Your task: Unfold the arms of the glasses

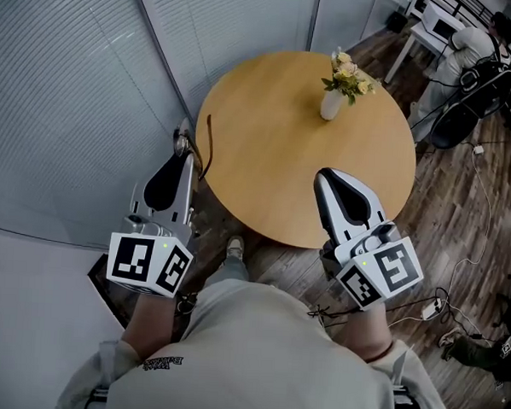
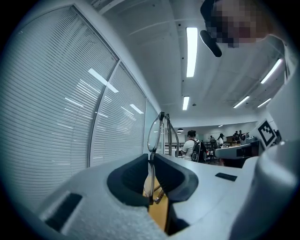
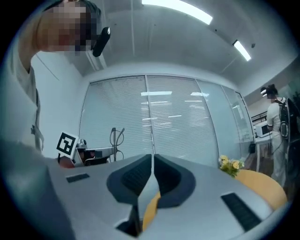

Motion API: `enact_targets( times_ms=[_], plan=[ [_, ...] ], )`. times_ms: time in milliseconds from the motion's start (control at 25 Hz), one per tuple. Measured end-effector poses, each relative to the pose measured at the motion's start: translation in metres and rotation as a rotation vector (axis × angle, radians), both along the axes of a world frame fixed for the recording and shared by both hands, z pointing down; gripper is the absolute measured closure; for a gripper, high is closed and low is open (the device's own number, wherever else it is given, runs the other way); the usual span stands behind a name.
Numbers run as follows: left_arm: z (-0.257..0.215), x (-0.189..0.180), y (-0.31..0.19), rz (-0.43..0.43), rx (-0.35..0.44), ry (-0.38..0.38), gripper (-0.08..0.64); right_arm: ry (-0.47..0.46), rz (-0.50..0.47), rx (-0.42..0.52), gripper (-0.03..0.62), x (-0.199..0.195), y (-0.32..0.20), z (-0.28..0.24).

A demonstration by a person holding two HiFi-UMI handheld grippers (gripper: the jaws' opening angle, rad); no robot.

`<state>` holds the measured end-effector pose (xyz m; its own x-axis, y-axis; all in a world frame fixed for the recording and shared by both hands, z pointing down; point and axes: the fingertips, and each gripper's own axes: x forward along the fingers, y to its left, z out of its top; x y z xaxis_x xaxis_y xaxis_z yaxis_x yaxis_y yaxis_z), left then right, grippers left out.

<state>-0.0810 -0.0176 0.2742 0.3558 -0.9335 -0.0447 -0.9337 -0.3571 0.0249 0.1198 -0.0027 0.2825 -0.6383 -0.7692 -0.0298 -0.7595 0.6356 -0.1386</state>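
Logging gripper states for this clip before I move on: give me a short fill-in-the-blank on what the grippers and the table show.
1. The left gripper is shut on the ___.
2. The right gripper has its jaws ___, with nothing between them.
3. The white vase on the round table holds ___.
Missing words: glasses; shut; flowers.

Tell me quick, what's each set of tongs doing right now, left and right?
Left tongs: closed on the glasses, which stick up from between the jaws.
Right tongs: closed, nothing held.
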Motion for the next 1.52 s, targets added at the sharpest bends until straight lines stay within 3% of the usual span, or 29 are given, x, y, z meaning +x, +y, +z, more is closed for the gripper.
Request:
enact_targets(
  times_ms=[920,1160,1520],
  plan=[
    [0.004,-0.1,-0.168,0.135,-0.018,0.014,0.506,0.054,0.106,0.02,0.554,-0.113,-0.152,-0.021],
    [0.005,-0.103,-0.183,0.146,-0.026,0.026,0.506,0.077,0.116,0.018,0.554,-0.12,-0.165,-0.021],
    [0.017,-0.086,-0.2,0.117,-0.024,0.032,0.506,0.1,0.087,0.027,0.554,-0.098,-0.182,-0.013]
  ],
)
